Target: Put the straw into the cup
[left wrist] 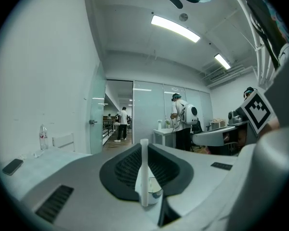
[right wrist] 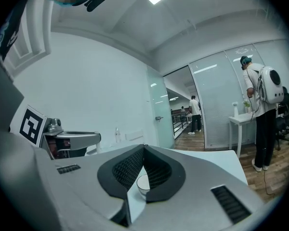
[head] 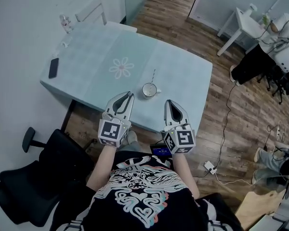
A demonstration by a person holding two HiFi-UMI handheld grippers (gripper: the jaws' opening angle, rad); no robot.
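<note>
A white cup [head: 149, 89] stands near the front edge of the pale blue table [head: 188, 76]. A thin striped straw [head: 153, 76] rises out of it and appears to stand in the cup. My left gripper [head: 130, 95] hovers just left of the cup, shut and empty. My right gripper [head: 168, 102] is just right of it, also shut and empty. In the left gripper view the straw [left wrist: 144, 172] and cup [left wrist: 153, 192] show through the gap below the meeting tips of the left gripper [left wrist: 143, 146]. The right gripper [right wrist: 143, 147] view shows the cup [right wrist: 142, 183] only.
A dark phone [head: 53, 67] lies at the table's left edge and a water bottle [head: 66, 23] stands at the far left corner by a white chair [head: 94, 11]. A black office chair [head: 33, 177] is at my left. People stand by a white side table [head: 241, 25].
</note>
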